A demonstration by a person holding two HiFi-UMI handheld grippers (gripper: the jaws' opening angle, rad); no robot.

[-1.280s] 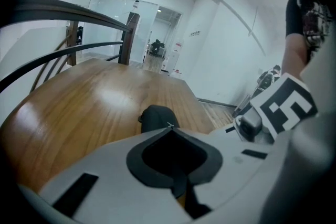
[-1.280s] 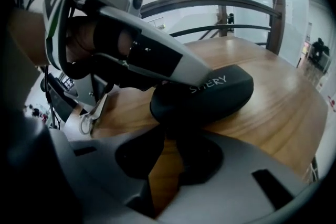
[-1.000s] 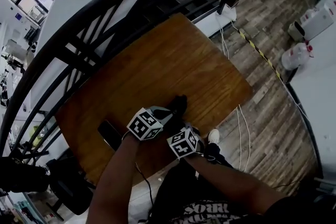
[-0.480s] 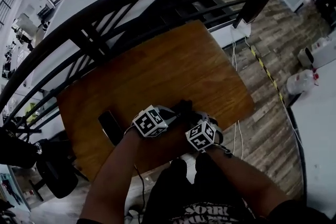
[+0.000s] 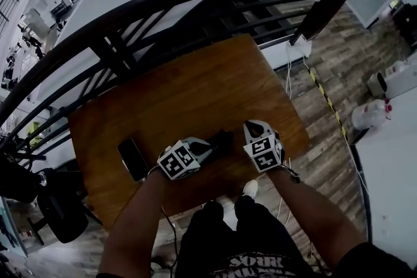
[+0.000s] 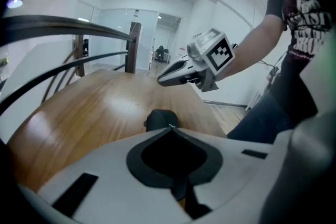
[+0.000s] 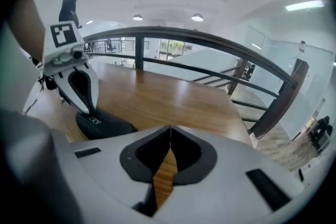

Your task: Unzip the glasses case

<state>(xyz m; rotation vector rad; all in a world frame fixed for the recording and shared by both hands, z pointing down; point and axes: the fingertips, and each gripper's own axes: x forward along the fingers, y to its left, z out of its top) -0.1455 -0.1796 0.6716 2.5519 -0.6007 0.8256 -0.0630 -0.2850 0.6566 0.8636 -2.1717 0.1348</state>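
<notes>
The black glasses case (image 5: pixel 223 140) lies on the wooden table (image 5: pixel 189 94) near its front edge. My left gripper (image 5: pixel 212 145) is shut, its tips pinching the case's near end (image 6: pixel 160 119); the case fills the dark gap behind the tips (image 6: pixel 170 126). From the right gripper view, the left gripper (image 7: pixel 94 119) comes down onto the case (image 7: pixel 105 124). My right gripper (image 5: pixel 251 125) hovers to the right of the case, apart from it. Its jaws (image 7: pixel 169 127) are shut with only bare wood showing behind them. It also shows raised above the table in the left gripper view (image 6: pixel 160 80).
A flat black slab (image 5: pixel 133 158) lies on the table left of my left arm. A dark curved railing (image 5: pixel 163 0) runs past the table's far side. The table's front edge (image 5: pixel 215 195) is just below the grippers, with a dark chair (image 5: pixel 58 211) at lower left.
My right gripper has swung to the right and up, away from the case. The left gripper has stayed on the case.
</notes>
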